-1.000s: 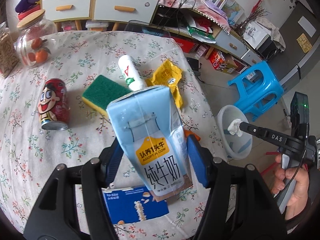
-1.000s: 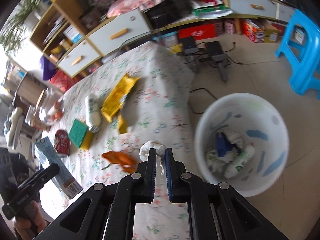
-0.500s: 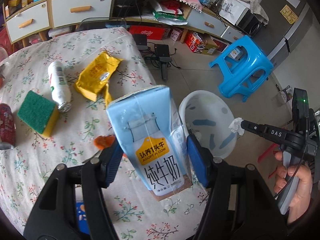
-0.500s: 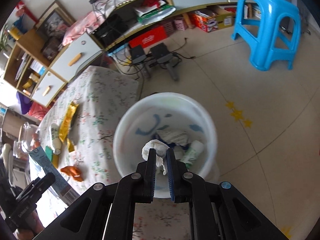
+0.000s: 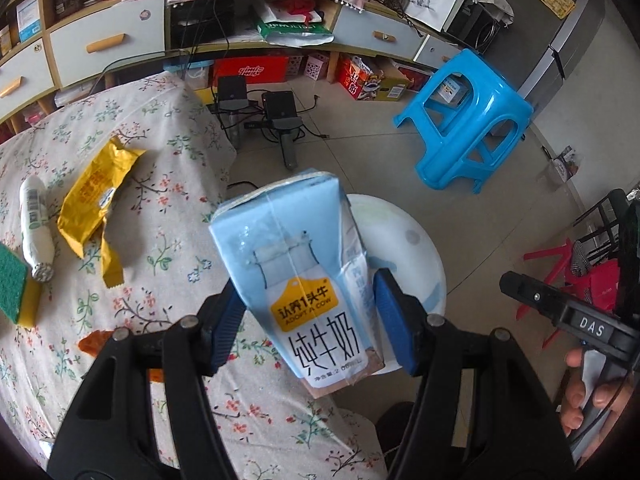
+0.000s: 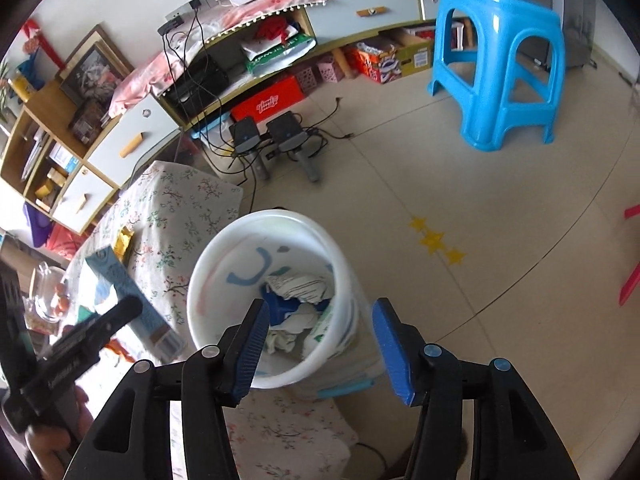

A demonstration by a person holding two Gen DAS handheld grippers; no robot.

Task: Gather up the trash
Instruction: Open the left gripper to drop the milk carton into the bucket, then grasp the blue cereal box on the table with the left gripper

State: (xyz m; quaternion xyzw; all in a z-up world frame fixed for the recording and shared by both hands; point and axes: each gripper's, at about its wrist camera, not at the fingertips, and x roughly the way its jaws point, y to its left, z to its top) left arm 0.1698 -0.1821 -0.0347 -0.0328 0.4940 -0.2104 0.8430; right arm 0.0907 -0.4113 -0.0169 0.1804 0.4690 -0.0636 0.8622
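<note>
A: Where is the milk carton (image 5: pixel 298 276)?

B: Clamped in our left gripper (image 5: pixel 308 320), above the table (image 5: pixel 168 200) edge beside the bucket (image 6: pixel 224 264).

A: How do we finish well?

B: We carry it over the round white plastic rim, then release. The waxed cardboard is smooth and boxy.

A: And the right gripper (image 6: pixel 318 344)?

B: Its fingers are spread, holding nothing.

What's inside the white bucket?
In the white bucket lie crumpled white tissues, something blue and a white-green wrapper. Whatever sits beneath them, at the bottom, is covered.
</note>
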